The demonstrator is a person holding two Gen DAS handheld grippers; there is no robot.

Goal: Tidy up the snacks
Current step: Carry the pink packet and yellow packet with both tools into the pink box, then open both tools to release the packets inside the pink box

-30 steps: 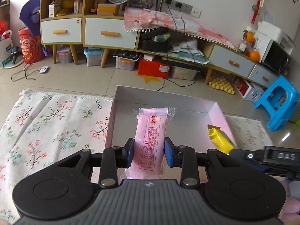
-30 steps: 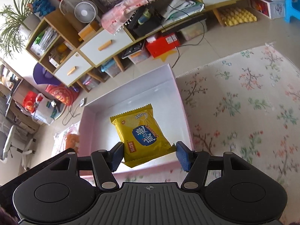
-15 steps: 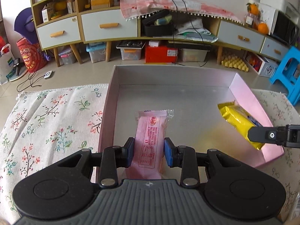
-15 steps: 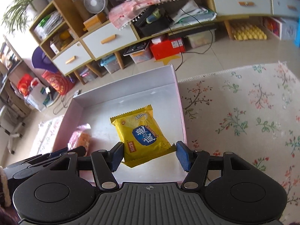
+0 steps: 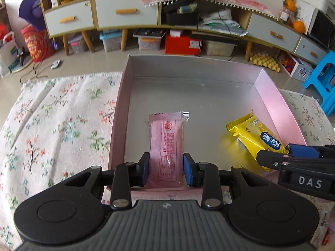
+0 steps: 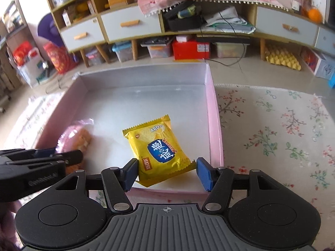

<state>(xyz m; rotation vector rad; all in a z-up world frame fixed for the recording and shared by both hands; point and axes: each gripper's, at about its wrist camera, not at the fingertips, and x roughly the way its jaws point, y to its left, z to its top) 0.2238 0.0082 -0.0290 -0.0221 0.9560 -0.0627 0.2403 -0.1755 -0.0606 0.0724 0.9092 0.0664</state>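
A shallow pink box (image 5: pixel 118 113) with a silver floor lies on a floral cloth; it also shows in the right wrist view (image 6: pixel 215 129). My left gripper (image 5: pixel 166 170) is shut on a pink snack packet (image 5: pixel 166 144), held low inside the box's near left part. My right gripper (image 6: pixel 167 172) is shut on a yellow snack packet (image 6: pixel 160 148), held low in the box's near right part. The yellow packet (image 5: pixel 254 139) and right gripper (image 5: pixel 293 156) show in the left wrist view. The pink packet (image 6: pixel 77 138) shows blurred in the right wrist view.
The floral cloth (image 5: pixel 52 125) spreads left and right of the box (image 6: pixel 282 136). Beyond the table edge are a long cabinet with drawers (image 5: pixel 125 16), storage bins on the floor and a blue stool (image 5: pixel 322 79).
Both grippers have moved forward and down over the box with their packets. The packets now sit low inside it, pink on the left, yellow on the right.
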